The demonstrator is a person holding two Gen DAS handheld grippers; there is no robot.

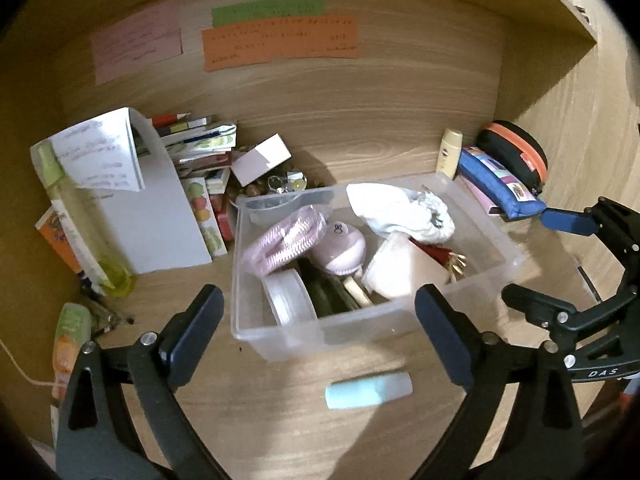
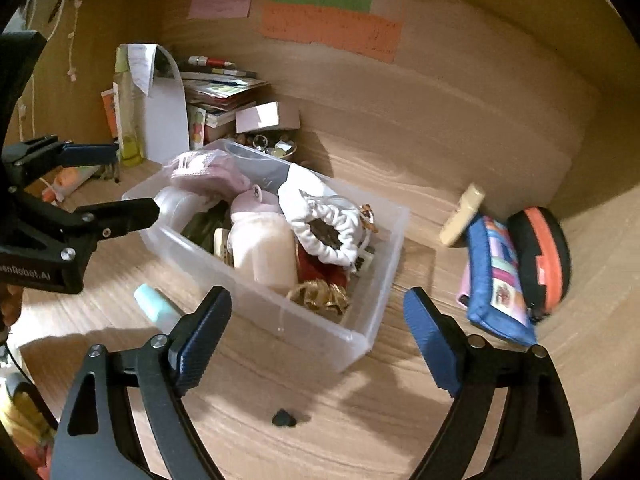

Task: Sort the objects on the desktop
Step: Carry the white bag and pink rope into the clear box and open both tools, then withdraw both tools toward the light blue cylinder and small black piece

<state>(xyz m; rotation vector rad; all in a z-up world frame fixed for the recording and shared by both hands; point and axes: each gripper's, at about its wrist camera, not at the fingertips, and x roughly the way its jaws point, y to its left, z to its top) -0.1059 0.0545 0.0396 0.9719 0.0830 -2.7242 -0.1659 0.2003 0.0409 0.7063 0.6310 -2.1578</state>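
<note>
bin (image 1: 486, 280): clear smooth plastic | desk (image 1: 256, 408): matt woodgrain | pouch (image 2: 320, 216): white cloth

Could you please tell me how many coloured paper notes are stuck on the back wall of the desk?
3: a pink note on the left, a green strip right of it, and an orange note directly below the green one. None seems hidden.
</note>
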